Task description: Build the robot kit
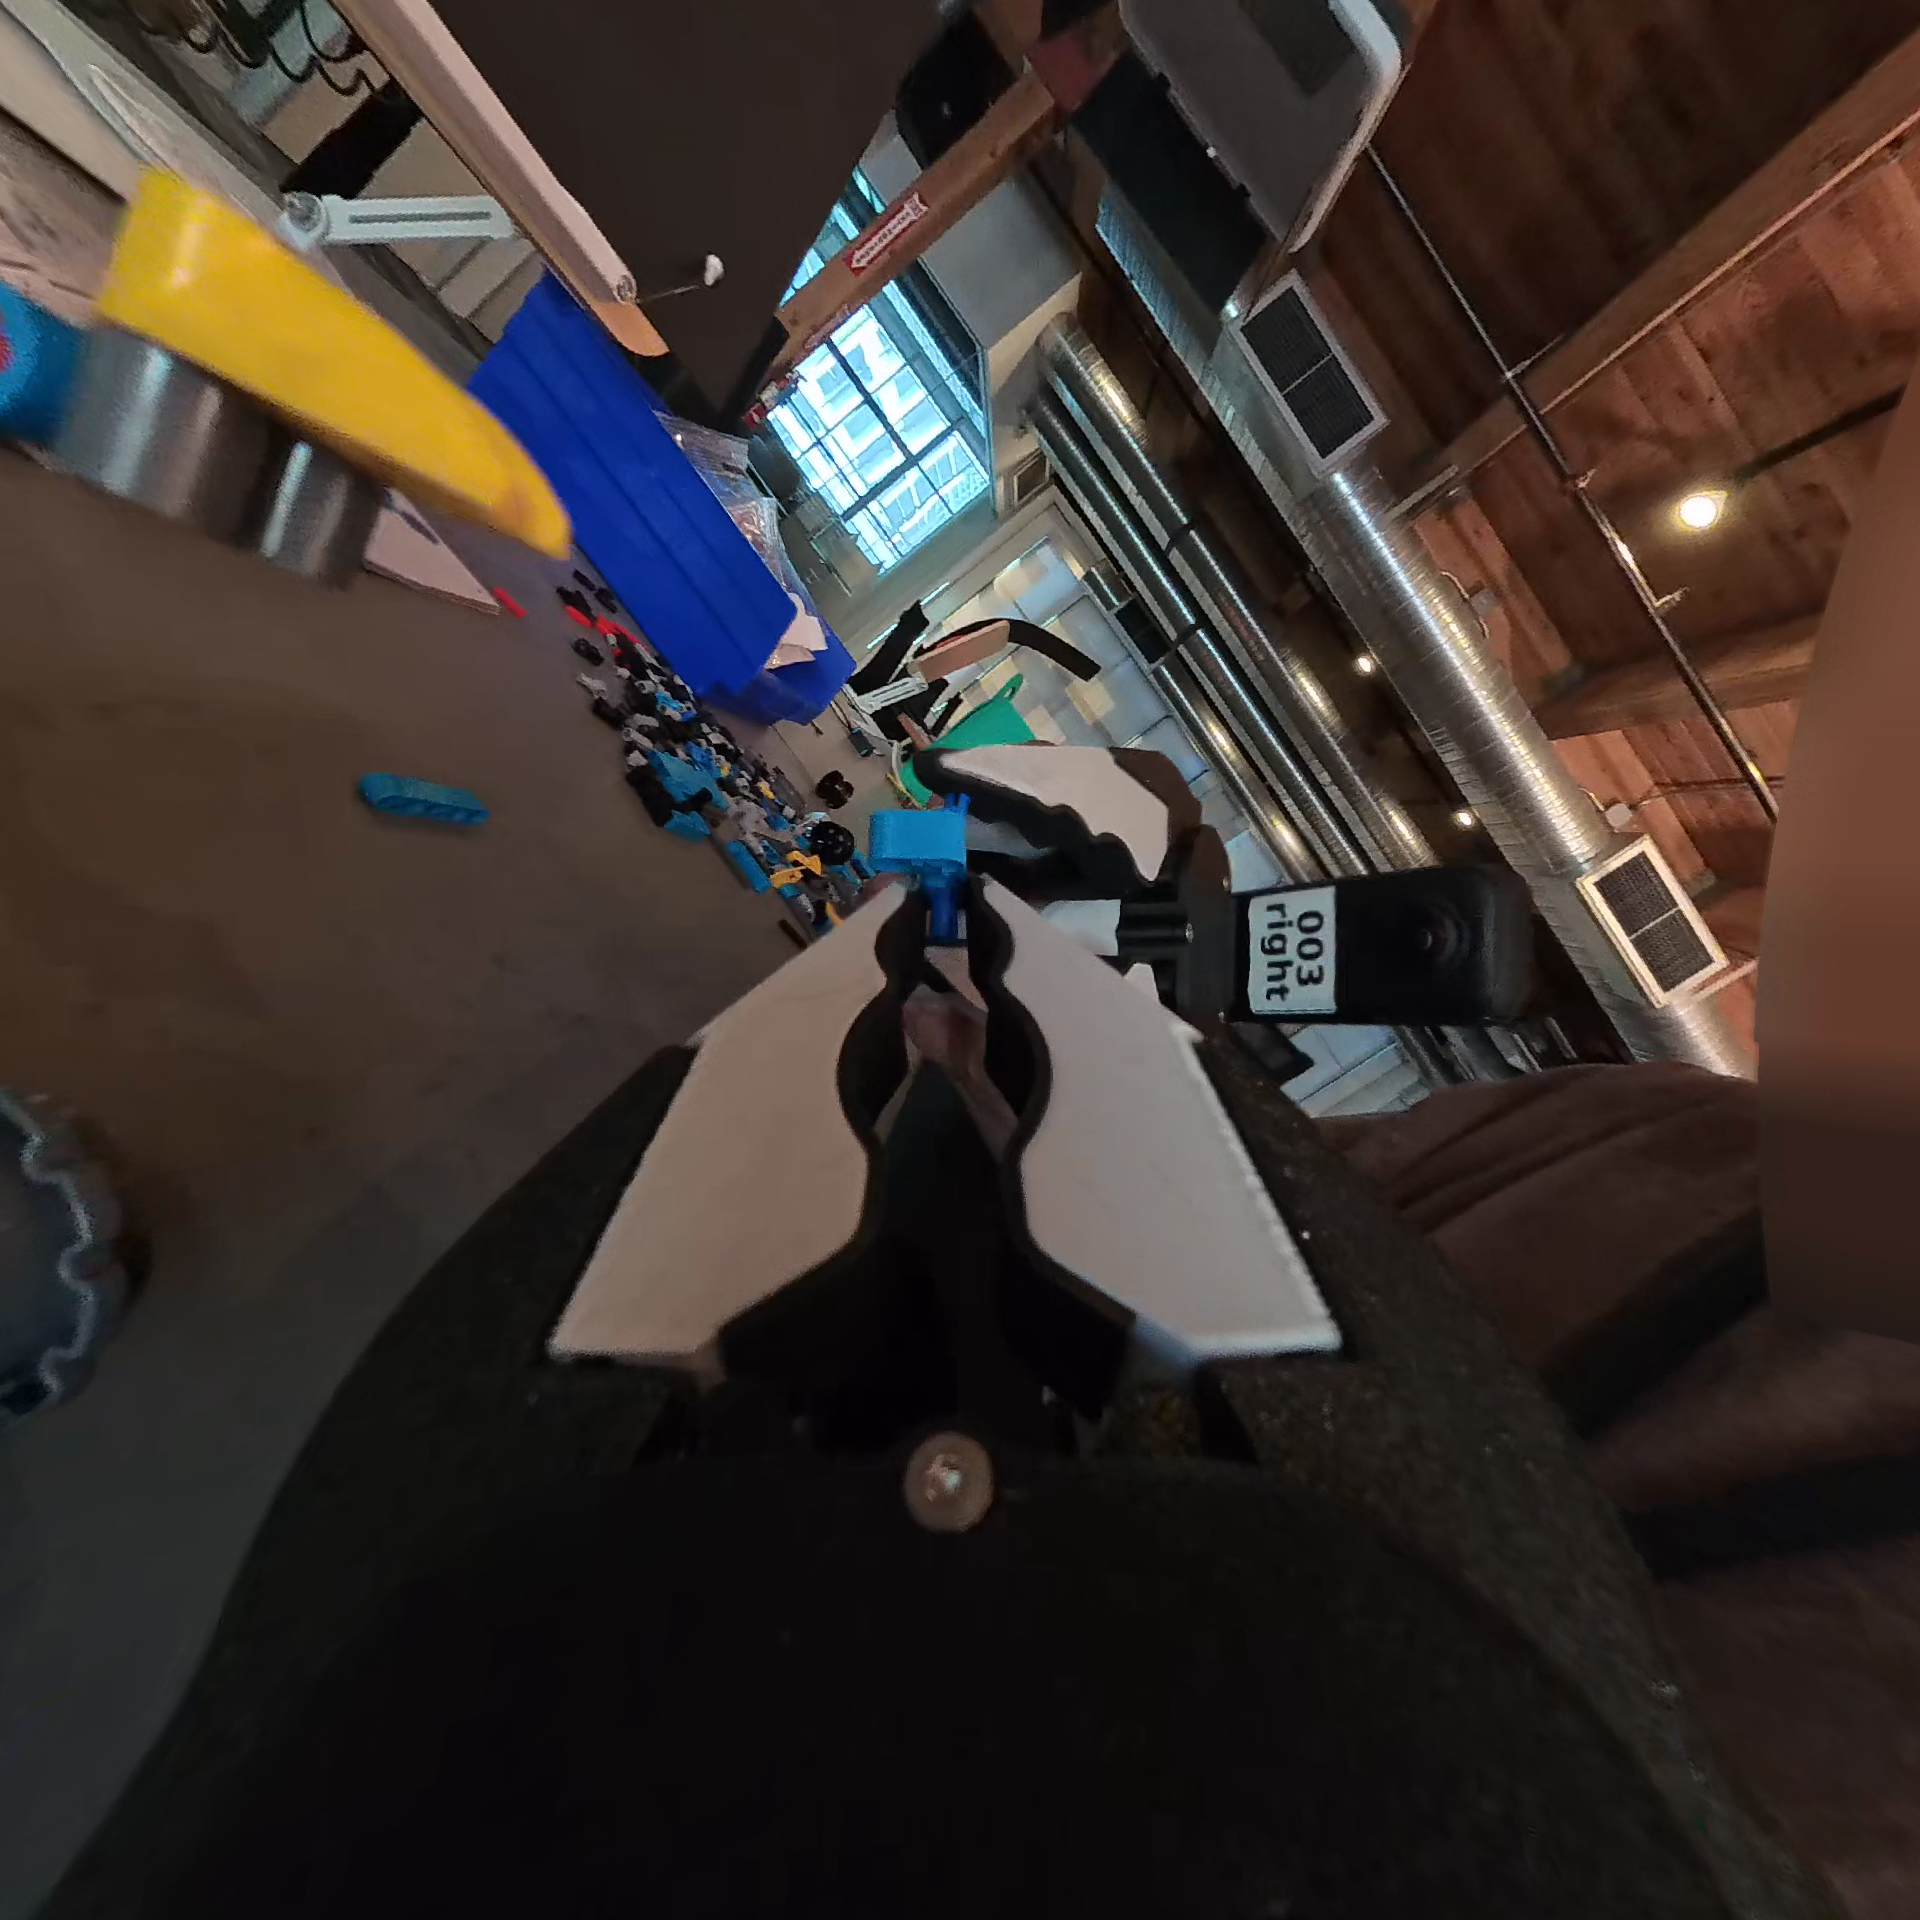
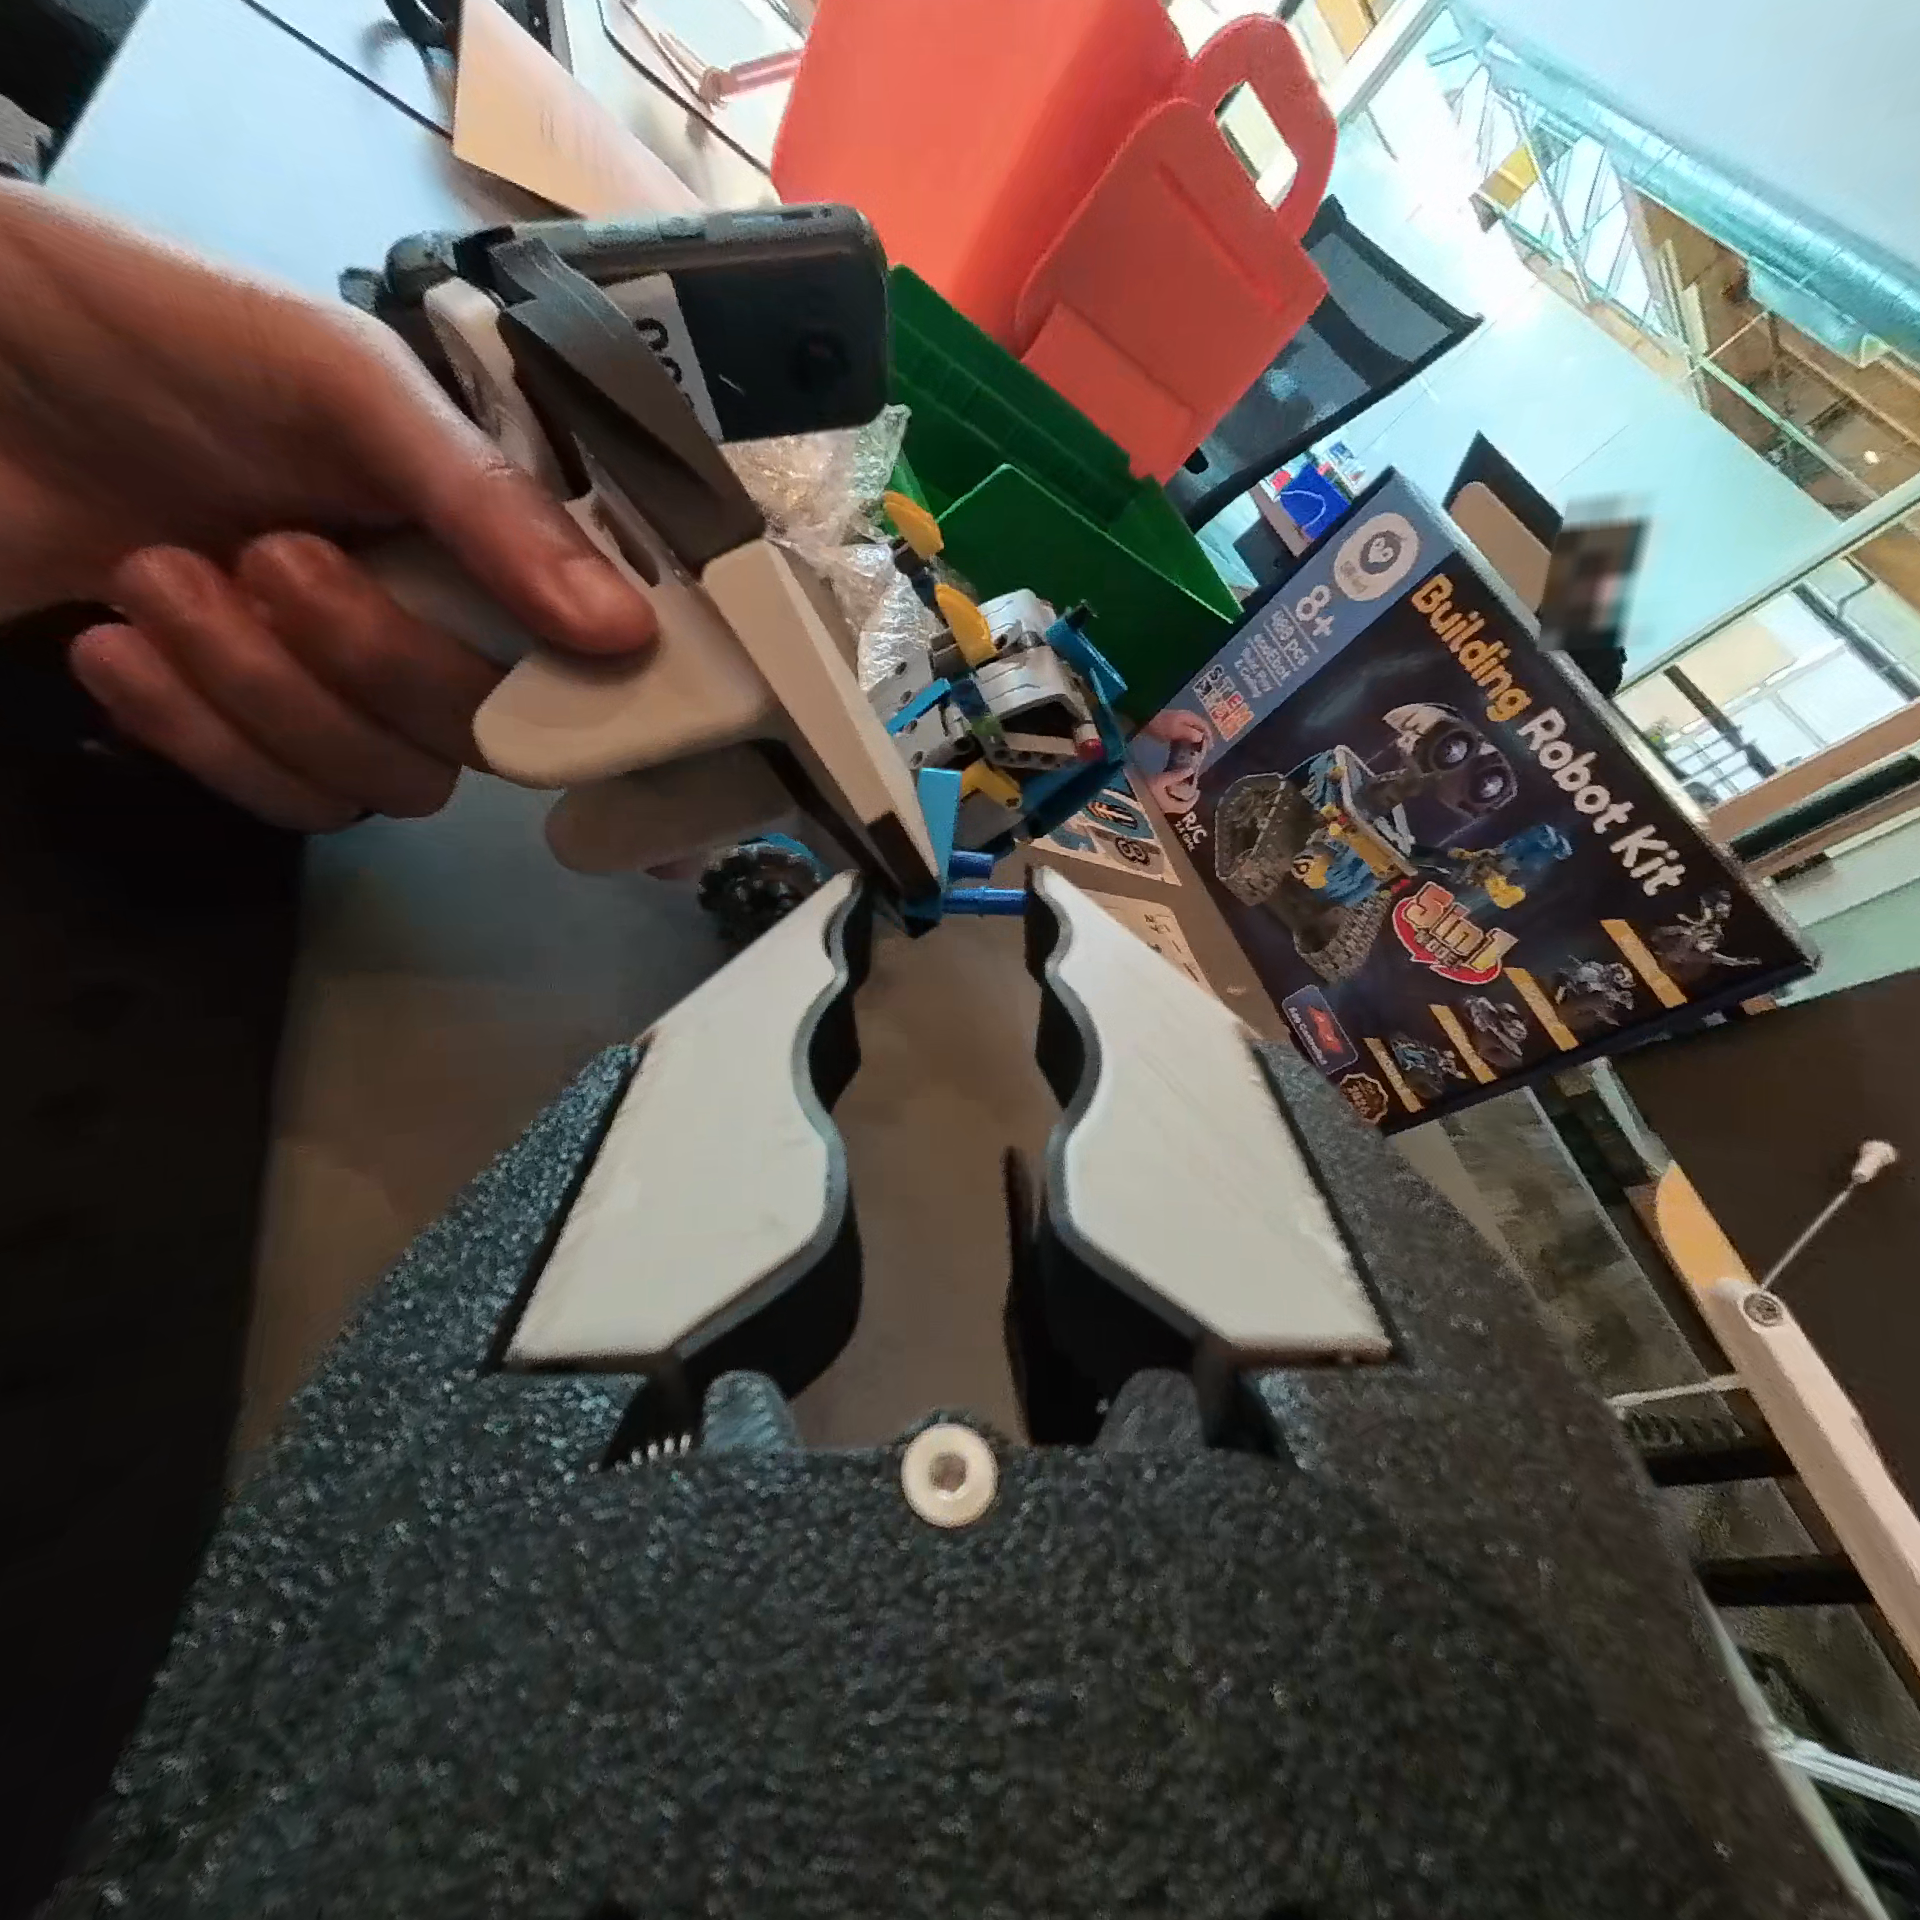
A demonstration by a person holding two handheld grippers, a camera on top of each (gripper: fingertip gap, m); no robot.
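My left gripper (image 1: 943, 906) is shut on a small blue building piece: a dark blue pin (image 1: 943, 916) shows between its tips, joined to a light blue block (image 1: 914, 840) just past them. In the right wrist view a hand holds the left gripper (image 2: 909, 896), which comes in from the left with the blue piece (image 2: 940, 831) in its tips. My right gripper (image 2: 945, 891) is open, and the blue pin (image 2: 982, 900) lies across the gap between its tips. The right gripper (image 1: 971, 821) also shows in the left wrist view, just beyond the block. A partly built robot model (image 2: 1008, 696) stands right behind.
A pile of small building parts (image 1: 707, 758) and a loose light blue beam (image 1: 424, 798) lie on the grey table (image 1: 312, 935). A blue bin (image 1: 644, 499) stands behind them. A kit box (image 2: 1455, 810), a green bin (image 2: 1039, 499) and an orange bin (image 2: 987, 156) stand beyond the model. My two grippers' fingertips are within a few centimetres of each other.
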